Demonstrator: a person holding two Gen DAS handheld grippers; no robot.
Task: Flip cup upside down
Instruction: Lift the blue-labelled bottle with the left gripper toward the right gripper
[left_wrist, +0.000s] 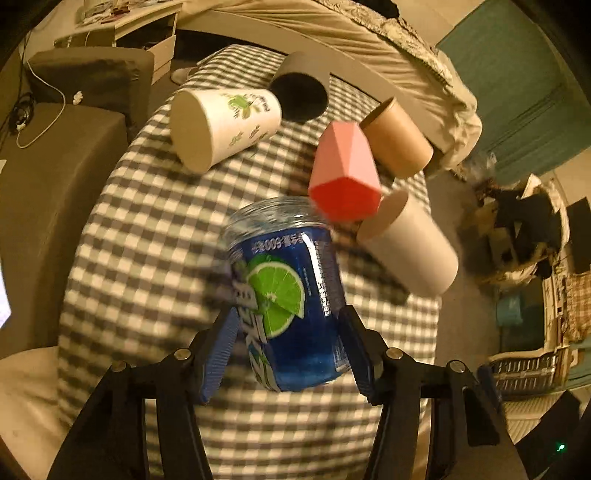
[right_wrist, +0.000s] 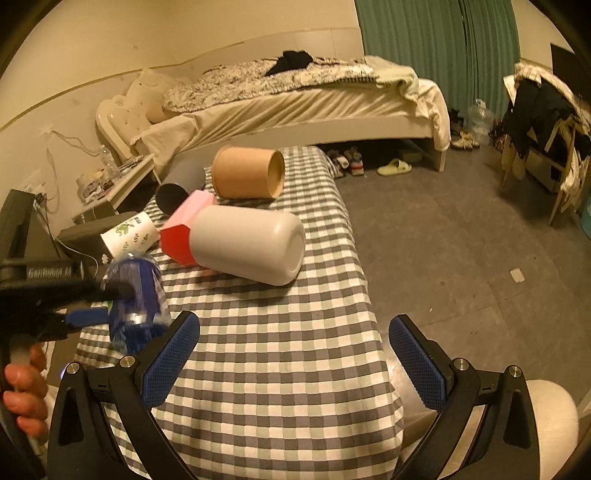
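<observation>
Left gripper (left_wrist: 288, 343) clamped on blue cup (left_wrist: 286, 295), held above near left of checked table (right_wrist: 266, 369), blurred. Right gripper (right_wrist: 293, 354) spread wide, empty, over table's near end. Beyond: grey cup (right_wrist: 247, 243), pink cup (right_wrist: 181, 229), tan cup (right_wrist: 247, 177) on their sides.

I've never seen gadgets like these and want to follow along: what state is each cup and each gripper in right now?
Blue lime-label plastic cup: gripped, tilted, blurred.
Left gripper: shut on that cup.
Right gripper: open, holding nothing.
White leaf-print cup: on its side.
Dark grey cup: on its side.
Tan cardboard cup: on its side.
Pink faceted cup: on its side.
Pale grey cup: on its side.
</observation>
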